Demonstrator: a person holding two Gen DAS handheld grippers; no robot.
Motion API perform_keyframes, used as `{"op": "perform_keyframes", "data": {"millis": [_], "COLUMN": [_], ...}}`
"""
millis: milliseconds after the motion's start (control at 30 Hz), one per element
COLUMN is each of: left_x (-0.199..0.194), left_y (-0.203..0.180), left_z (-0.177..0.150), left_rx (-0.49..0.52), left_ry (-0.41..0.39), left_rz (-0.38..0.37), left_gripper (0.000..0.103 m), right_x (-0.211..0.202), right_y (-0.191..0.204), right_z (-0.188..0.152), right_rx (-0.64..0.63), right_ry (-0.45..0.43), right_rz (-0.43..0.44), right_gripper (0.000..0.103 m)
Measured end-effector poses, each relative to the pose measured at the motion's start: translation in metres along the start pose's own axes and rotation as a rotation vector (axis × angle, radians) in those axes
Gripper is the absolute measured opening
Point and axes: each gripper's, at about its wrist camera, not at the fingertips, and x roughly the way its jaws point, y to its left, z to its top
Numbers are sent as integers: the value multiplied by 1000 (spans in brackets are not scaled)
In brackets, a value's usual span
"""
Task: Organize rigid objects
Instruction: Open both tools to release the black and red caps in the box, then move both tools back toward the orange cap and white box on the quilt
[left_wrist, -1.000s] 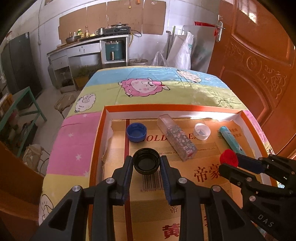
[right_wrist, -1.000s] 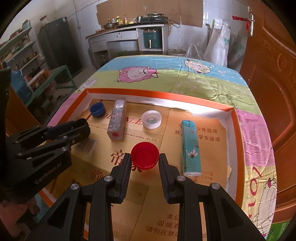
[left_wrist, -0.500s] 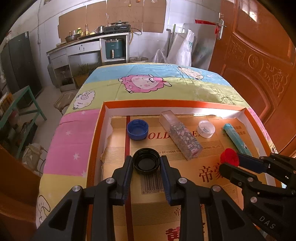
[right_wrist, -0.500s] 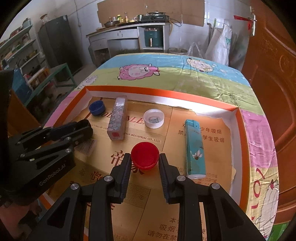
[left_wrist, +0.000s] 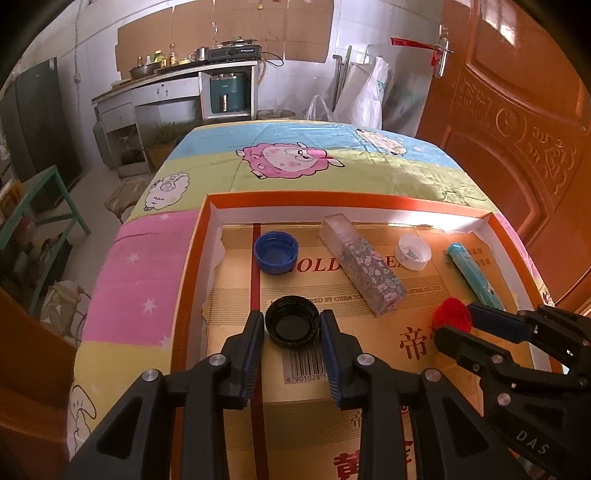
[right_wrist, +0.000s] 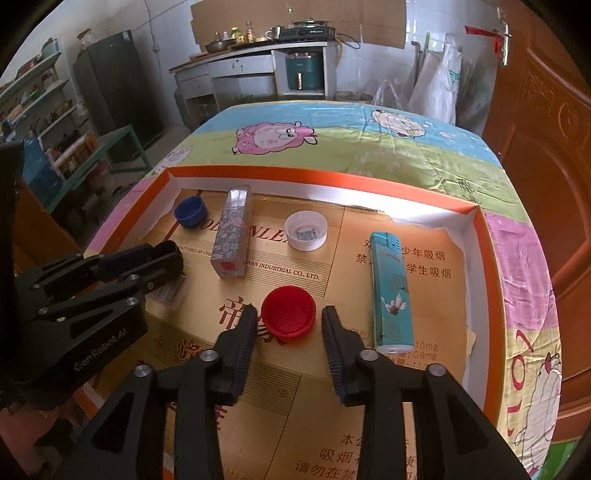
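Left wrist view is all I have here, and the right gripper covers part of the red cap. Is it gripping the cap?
Observer: No. The right wrist view shows the red cap lying on the cardboard between the opening jaws of the right gripper, with a gap on each side.
Operator: Anything on the floral box's near end?
Observer: Yes, the floral box has a round red mark there.
Operator: And the lighter's near end?
Observer: The teal lighter ends in a white base, apart from the red cap.
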Motion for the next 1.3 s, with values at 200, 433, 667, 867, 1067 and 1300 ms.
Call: {"op": "perform_keyframes", "data": {"millis": [200,433,667,867,1067,1300], "left_x": [-5,-15,-33,-52,-71,-91], "left_y": [0,-1,-5,-9,-14,-22], "left_z": [1,0,-2,-7,-11,-19], "left_rx": [-4,1,14,20,23,36], "left_ry": [-6,-19,-42,-60,-77,-94], "left_rz": [5,13,22,22,21,18], "left_gripper": [37,37,41,41,41,41], "right_x": [-4,-14,-31,-51,-72,-97], "right_y": [-1,-2,-2,2,4,8], "right_z": [0,-2,-7,-14,-21,-32], "right_rx": [10,20,36,35,33,39], "right_ry": [-4,-18,-37,-60,-80,-104], "right_rz": [0,-2,11,3,-8,-16], "right_gripper": [40,40,40,40,40,41]}}
